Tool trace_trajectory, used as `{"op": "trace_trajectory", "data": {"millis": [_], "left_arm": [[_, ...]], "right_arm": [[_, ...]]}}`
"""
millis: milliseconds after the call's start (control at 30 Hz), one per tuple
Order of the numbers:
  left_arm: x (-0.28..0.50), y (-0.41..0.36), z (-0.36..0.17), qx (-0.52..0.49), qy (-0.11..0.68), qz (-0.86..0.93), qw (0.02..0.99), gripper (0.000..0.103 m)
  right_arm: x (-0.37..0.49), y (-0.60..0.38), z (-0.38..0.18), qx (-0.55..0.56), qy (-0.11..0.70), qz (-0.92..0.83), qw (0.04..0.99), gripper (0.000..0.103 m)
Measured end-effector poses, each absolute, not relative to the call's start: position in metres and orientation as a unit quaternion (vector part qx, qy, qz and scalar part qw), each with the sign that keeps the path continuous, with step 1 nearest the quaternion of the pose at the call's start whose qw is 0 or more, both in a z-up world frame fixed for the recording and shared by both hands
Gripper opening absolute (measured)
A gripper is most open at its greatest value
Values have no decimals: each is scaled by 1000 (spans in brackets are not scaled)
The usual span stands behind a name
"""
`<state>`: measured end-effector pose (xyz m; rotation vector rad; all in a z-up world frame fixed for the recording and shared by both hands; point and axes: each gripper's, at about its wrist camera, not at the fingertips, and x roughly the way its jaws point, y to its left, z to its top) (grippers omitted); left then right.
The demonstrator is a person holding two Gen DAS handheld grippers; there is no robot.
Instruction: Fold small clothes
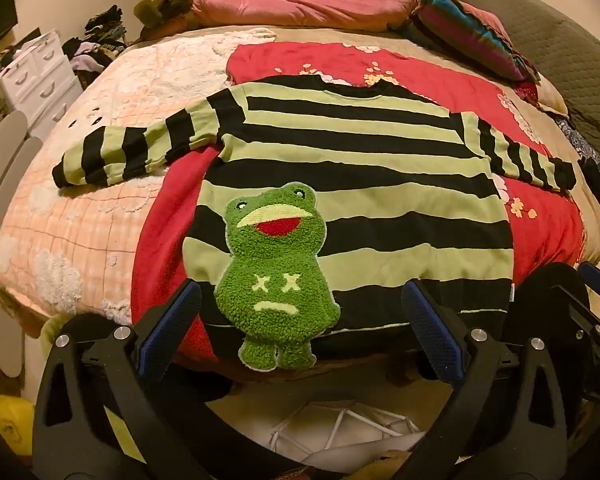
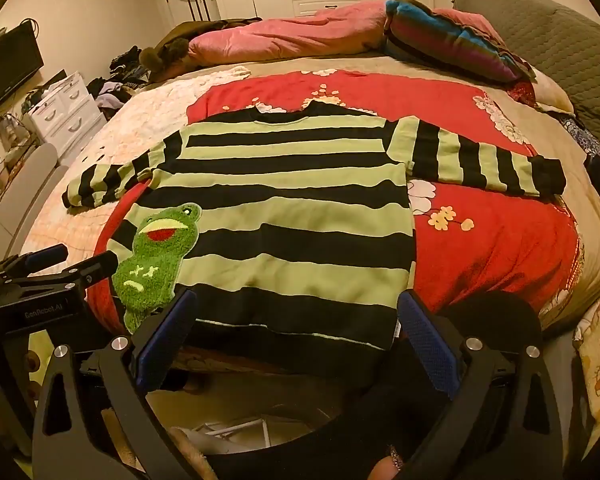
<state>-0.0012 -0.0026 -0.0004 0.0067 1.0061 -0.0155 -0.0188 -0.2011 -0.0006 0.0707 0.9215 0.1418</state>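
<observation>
1. Both tongs are wide open and hold nothing. The left gripper (image 1: 300, 312) sits low at the near edge of the bed, and the right gripper (image 2: 296, 316) sits just beside it, a bit more to the right.
2. Each one has blue pads (image 1: 168, 328) on black fingers. In the left view the pads stand on each side of the frog patch (image 1: 276, 276). In the right view they stand on each side of the sweater's bottom hem.
3. It is hard to tell if the pads touch the cloth or are just in front of it.
4. A small sweater (image 1: 356, 184) with green and black stripes lies flat on the bed, front side up. Its neck points away from the tongs. Both sleeves are spread out to the sides.
5. The fuzzy green frog sits low on the sweater's front, and its feet hang past the hem.
6. Under the sweater is a red blanket (image 2: 496, 240) with flowers on it. To the left is a peach quilt (image 1: 84, 232).
7. Pink pillows (image 1: 300, 4) lie at the far end of the bed. A white drawer unit (image 2: 68, 108) stands on the left.
</observation>
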Motion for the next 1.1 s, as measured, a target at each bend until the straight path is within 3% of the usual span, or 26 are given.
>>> {"op": "trace_trajectory", "data": {"millis": [1100], "left_arm": [[2,-1,-3,-2,485,-18,874,94]], "right_arm": [[-19,-199,-4,31,451,66,889,99]]}}
